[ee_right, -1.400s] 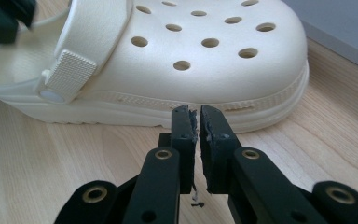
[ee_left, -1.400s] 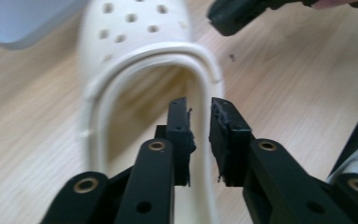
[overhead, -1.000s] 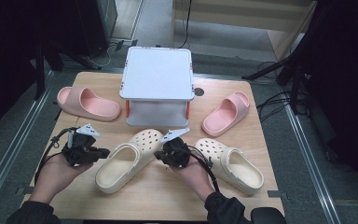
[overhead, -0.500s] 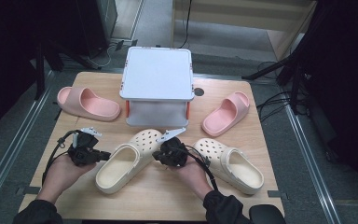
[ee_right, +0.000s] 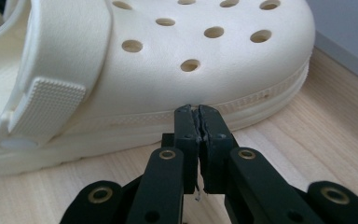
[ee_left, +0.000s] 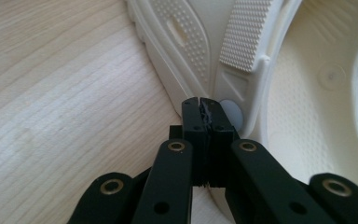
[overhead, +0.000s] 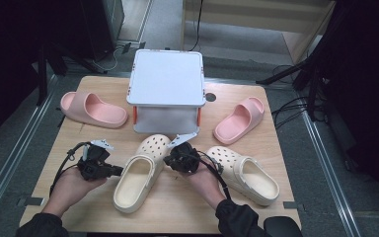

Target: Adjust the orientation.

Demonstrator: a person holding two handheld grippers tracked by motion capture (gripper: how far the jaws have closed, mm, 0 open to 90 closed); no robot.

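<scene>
Two grippers flank one cream clog [overhead: 138, 173] at the near middle of the table [overhead: 286, 148], both with jaws pressed together on nothing. Nearest, the left gripper [overhead: 114, 171] sits at the clog's nine o'clock, its closed tips touching or just beside the strap rivet [ee_left: 228, 114] on the shoe's outer wall; in the left gripper view the sole edge runs away toward twelve o'clock. The right gripper [overhead: 168, 160] sits at the clog's three o'clock, tips at the side rim below the perforated toe [ee_right: 200, 51].

The clog's long axis runs from heel at about seven o'clock to toe at about one o'clock, so both grippers meet it broadside, one on each flank; neither is clearly nearer. Any push or squeeze, I judge, would act across the shoe rather than along it.

Farther right lies the second cream clog [overhead: 244, 173], just beside the right hand [overhead: 202, 180]. Beyond stand the white lidded box [overhead: 167, 84] at twelve o'clock, a pink slide [overhead: 94, 109] at ten o'clock and another pink slide [overhead: 239, 119] at two o'clock
</scene>
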